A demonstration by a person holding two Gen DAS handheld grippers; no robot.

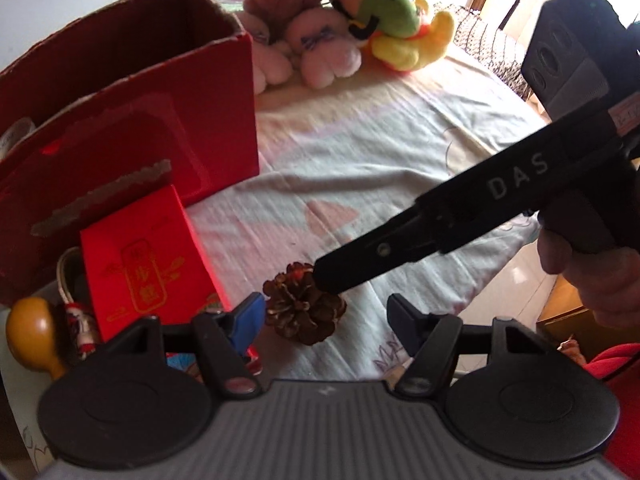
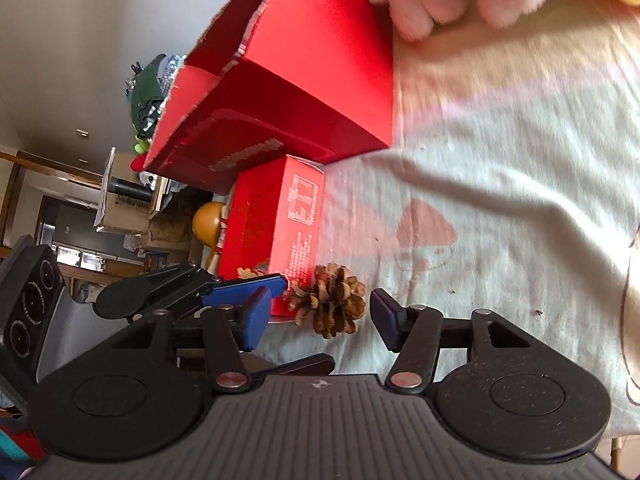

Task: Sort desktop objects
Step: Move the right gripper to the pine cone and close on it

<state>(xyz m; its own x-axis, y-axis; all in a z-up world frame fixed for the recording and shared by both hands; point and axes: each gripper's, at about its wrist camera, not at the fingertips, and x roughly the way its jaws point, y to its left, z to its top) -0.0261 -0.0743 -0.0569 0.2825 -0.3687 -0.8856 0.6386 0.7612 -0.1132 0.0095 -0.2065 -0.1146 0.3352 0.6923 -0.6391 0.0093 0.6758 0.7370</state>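
Nearest the lens we have the left gripper (image 1: pixel 324 320), its blue-padded fingers spread wide, and the brown dried pine cone (image 1: pixel 305 308) sits between them on the pale printed tablecloth (image 1: pixel 380 152), untouched by either pad as far as we can tell. We see the right gripper (image 2: pixel 318 316) spread wide too in its own view, with the same pine cone (image 2: pixel 332 306) lying in the gap, closer to its left pad; contact there we cannot tell. In the left view the right gripper comes in from the right as a long black body marked DAS, its tip just over the top of the cone, a hand (image 1: pixel 592 272) on its handle. Just left of the cone we note a small bright red carton with gold print (image 1: pixel 148 264), leaning against a large open-topped dark red cardboard box (image 1: pixel 132 112). Left of the carton lies a yellow-brown wooden gourd-shaped object (image 1: pixel 32 328) with a small red and white trinket (image 1: pixel 82 328) beside it; details are blurred. At the far end of the cloth we see a pink plush toy (image 1: pixel 304 40) touching a green and yellow plush toy with a smiling face (image 1: pixel 384 12), well apart from the cone. In the right view the left gripper shows at left, its blue finger (image 2: pixel 248 286) reaching toward the cone beside the carton (image 2: pixel 276 224).
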